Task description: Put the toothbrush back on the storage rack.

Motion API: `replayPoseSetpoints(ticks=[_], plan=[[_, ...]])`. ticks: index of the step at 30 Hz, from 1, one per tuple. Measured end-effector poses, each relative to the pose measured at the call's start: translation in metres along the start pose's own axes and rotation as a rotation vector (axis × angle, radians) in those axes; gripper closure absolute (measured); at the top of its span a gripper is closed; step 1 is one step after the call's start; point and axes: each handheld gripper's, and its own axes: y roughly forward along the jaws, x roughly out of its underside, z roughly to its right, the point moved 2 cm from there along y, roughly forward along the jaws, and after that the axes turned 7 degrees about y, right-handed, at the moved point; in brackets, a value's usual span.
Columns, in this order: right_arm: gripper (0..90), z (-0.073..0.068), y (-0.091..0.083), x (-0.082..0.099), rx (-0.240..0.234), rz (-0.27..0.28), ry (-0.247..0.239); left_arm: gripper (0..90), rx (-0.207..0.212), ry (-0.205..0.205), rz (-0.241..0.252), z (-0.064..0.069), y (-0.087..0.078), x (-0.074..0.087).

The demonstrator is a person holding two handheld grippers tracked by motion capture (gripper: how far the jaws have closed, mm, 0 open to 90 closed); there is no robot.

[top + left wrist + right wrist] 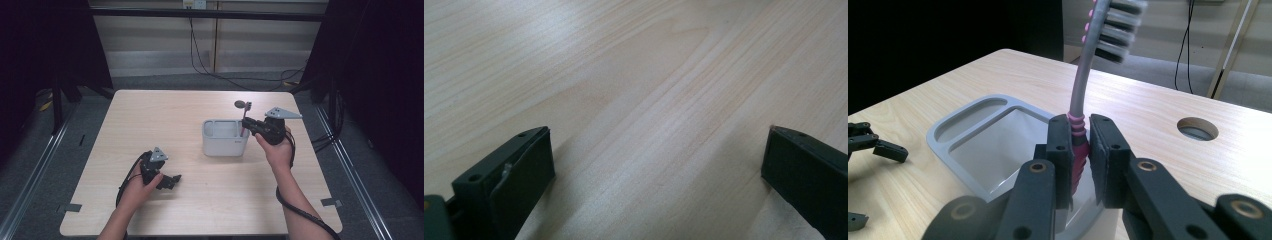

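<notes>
My right gripper (1079, 142) is shut on a toothbrush (1083, 85) with a grey neck, pink grip and dark bristles, held upright with the head on top. The toothbrush's lower end hangs over the right side of a grey holder (973, 127) with two compartments. In the high view the right gripper (246, 125) sits at the holder's (225, 145) right rim, the toothbrush (246, 112) rising above it. My left gripper (175, 180) rests low over the table near the front left, its jaws wide apart. Bare wood lies between the left gripper's (659, 150) jaws.
A round cable hole (240, 104) is cut in the tabletop (165, 115) behind the holder. Black frames and loose cables stand on the floor around the table. The other gripper (878, 145) shows at the left of the right gripper view.
</notes>
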Motion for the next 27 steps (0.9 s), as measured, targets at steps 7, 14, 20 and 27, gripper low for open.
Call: replayPoseSetpoints(ticks=[7,14,20,27], plan=[[79.5,-0.0002,0.0003,0.0016,-0.006,-0.003,0.005,0.1,-0.001,0.002,0.0,-0.0001,-0.0001,0.0],[79.2,-0.0017,0.0011,0.0021,-0.011,-0.008,0.0,0.1,-0.001,0.006,-0.001,-0.0003,-0.0002,0.0],[78.7,-0.0011,0.0011,0.0032,-0.01,-0.008,0.003,0.1,-0.001,0.004,-0.002,-0.0002,-0.0002,0.0],[77.5,-0.0015,0.0004,0.0035,-0.01,-0.009,0.009,0.1,-0.002,0.004,-0.002,-0.0002,-0.0002,0.0]])
